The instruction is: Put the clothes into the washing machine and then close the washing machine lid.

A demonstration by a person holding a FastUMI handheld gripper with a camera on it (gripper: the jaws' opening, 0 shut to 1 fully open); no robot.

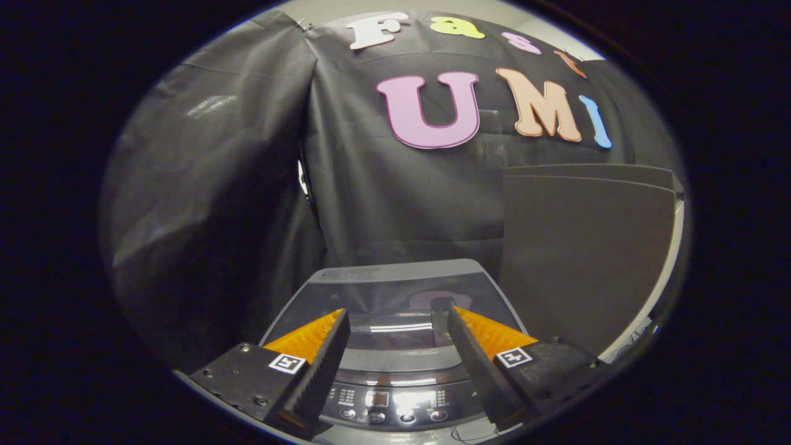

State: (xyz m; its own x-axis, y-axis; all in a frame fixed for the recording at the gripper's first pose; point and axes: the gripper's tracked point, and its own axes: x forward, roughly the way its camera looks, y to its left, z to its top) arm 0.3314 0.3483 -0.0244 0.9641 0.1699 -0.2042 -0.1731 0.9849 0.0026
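A grey top-loading washing machine (395,272) stands below and ahead of me. Its glass lid (395,321) lies flat and closed, reflecting the booth wall. The control panel (392,402) with buttons and a lit display sits at the machine's near edge, between my fingers. My gripper (395,315) hovers above the lid, open, with nothing between the fingers. No clothes are visible.
A dark flat board (587,247) stands upright to the right of the machine, beside a pale wall strip (667,266). Black cloth walls (247,185) hang behind and to the left of the machine.
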